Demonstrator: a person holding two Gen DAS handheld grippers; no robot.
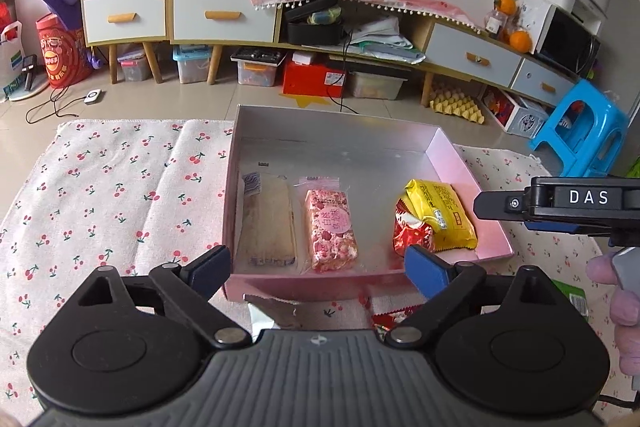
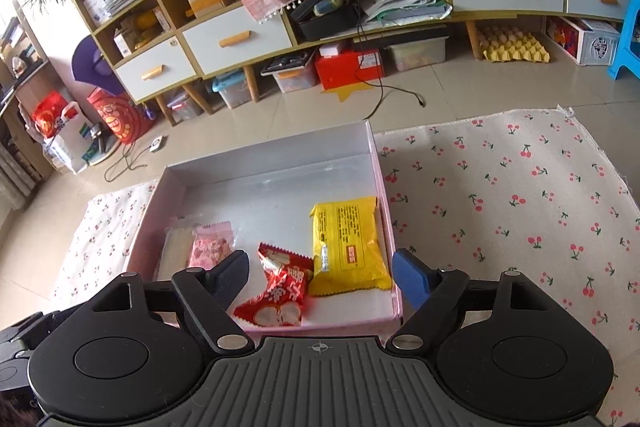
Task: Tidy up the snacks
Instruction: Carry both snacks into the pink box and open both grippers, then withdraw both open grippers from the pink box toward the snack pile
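Hovering with both jaws spread and empty, my left gripper (image 1: pixel 316 269) and right gripper (image 2: pixel 320 277) tilt down over the pink box (image 1: pixel 466 165), mid-frame. Four snacks lie inside, red packet (image 2: pixel 276 297) nearest. Drop-off looks done; next I'd fetch the wrappers at the box's near edge.

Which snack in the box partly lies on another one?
The yellow packet: its edge overlaps the red wrapper; the pink bar and pale bar lie flat.
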